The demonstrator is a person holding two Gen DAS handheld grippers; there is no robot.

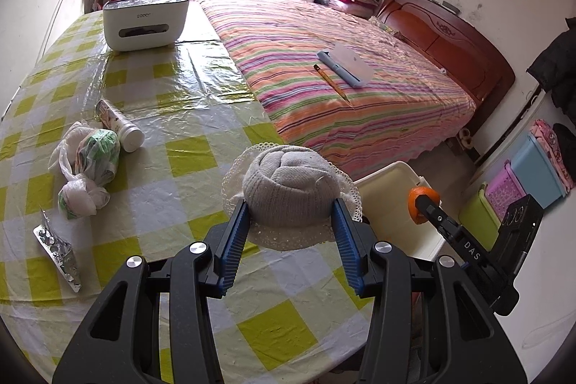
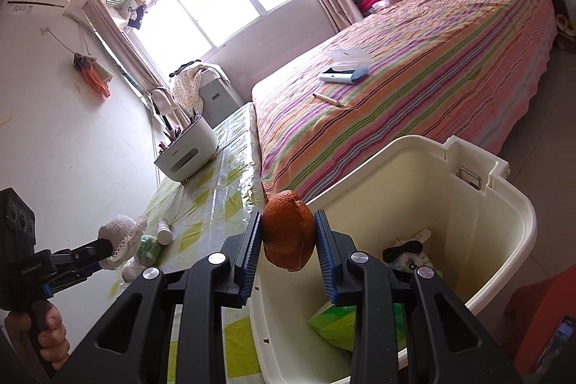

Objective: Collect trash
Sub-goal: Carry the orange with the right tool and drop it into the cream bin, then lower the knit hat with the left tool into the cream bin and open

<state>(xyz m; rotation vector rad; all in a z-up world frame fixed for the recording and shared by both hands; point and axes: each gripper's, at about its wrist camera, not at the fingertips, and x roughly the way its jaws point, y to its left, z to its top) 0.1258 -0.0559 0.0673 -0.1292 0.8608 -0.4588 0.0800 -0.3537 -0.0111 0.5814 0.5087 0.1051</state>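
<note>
My left gripper (image 1: 291,204) is shut on a grey knitted hat with a white lace brim (image 1: 291,189), at the table's near right edge; it also shows in the right wrist view (image 2: 120,236). My right gripper (image 2: 288,222) is shut on an orange peel (image 2: 287,234) and holds it over the rim of the cream bin (image 2: 518,240). In the left wrist view the peel (image 1: 426,195) hangs above the bin (image 1: 388,189). The bin holds a green packet (image 2: 334,326) and other scraps. On the table lie crumpled plastic bags (image 1: 88,164), a white tube (image 1: 120,126) and a foil blister pack (image 1: 57,249).
The table (image 1: 187,132) has a green-checked plastic cover. A white organiser box with pens (image 1: 145,20) stands at its far side. The striped bed (image 1: 342,78) right of it carries a tablet and a pencil. Coloured storage boxes (image 1: 522,182) stand on the floor.
</note>
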